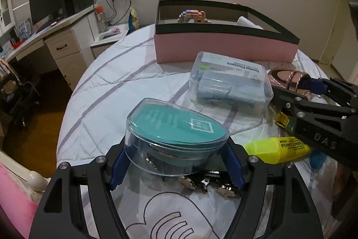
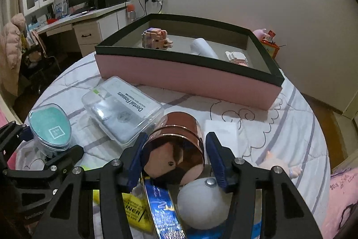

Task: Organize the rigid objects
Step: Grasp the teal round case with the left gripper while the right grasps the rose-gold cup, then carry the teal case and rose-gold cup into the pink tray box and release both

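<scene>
Holding a clear half-round case (image 1: 176, 133) with a teal insert, the left gripper (image 1: 176, 162) has its blue pads pressed on both sides of the case, low over the quilted bed (image 1: 107, 73). Right of it lies a clear Dental Flossers box (image 1: 230, 80), lid on, pale packets inside. A yellow Point Liner highlighter (image 1: 277, 149) lies just beside the teal case. The right gripper (image 2: 174, 153) straddles a rose-gold cylindrical tin (image 2: 176, 145) lying on its side; the left pad touches it, but contact on the right pad can't be confirmed. A white fluffy ball (image 2: 201, 205) and a blue foil pack (image 2: 163, 205) sit under that gripper. Behind, the pink black-rimmed box (image 2: 185, 80) is open, holding a block-built figure (image 2: 156, 37), a white roll (image 2: 203, 47) and a small white-pink block model (image 2: 237, 58).
</scene>
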Available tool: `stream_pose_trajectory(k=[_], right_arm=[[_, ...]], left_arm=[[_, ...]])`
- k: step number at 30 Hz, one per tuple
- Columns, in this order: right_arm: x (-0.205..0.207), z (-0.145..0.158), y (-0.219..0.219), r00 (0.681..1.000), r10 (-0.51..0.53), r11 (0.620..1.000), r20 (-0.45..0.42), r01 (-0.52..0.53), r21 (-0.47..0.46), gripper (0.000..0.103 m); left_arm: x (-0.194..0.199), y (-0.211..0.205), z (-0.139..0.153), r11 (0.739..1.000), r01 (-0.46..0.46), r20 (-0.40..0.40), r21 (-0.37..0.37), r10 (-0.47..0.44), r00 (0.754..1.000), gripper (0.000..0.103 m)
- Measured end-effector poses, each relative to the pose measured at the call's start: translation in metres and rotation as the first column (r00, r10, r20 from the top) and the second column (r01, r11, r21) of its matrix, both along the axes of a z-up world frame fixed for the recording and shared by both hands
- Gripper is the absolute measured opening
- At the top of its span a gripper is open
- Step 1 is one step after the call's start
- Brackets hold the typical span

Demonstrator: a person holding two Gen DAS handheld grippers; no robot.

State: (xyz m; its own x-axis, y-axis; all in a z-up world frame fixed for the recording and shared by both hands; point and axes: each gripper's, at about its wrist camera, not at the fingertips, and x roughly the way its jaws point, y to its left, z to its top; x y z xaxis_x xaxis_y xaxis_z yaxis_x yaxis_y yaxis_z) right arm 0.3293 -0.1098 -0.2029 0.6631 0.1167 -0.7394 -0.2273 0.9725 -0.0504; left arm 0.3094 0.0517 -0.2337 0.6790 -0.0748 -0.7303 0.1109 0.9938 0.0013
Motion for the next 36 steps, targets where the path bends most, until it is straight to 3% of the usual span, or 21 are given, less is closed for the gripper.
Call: stream_pose_trajectory(k=[2, 9, 18, 30, 36], right_arm=[[0.001, -0.002, 0.003, 1.000, 0.014, 0.999, 0.016, -0.013, -0.029, 0.049], [-0.009, 0.007, -0.007, 0.999, 0.018, 0.999, 0.051, -0.020, 0.038, 0.049], [-0.036, 0.042, -0.022, 0.990, 0.014, 0.994, 0.137, -0.028, 0.106, 0.049], [-0.080, 0.114, -0.043, 0.949, -0.003, 0.987, 0.316, -0.048, 0.154, 0.049], [-0.098, 0.134, -0.046, 0.926, -0.005, 0.987, 0.379, -0.057, 0.152, 0.049]], left_arm=[[-0.001, 0.002, 0.001, 1.000, -0.003, 0.002, -0.013, 0.003, 1.000, 0.074], [-0.010, 0.006, 0.020, 0.999, -0.018, 0.042, -0.047, 0.020, 0.999, 0.073], [-0.030, -0.010, 0.063, 0.998, -0.005, 0.156, -0.060, 0.014, 0.988, 0.072], [-0.061, -0.039, 0.130, 0.998, 0.018, 0.333, -0.060, 0.003, 0.943, 0.072], [-0.078, -0.047, 0.155, 0.999, -0.001, 0.414, -0.032, 0.014, 0.910, 0.072]])
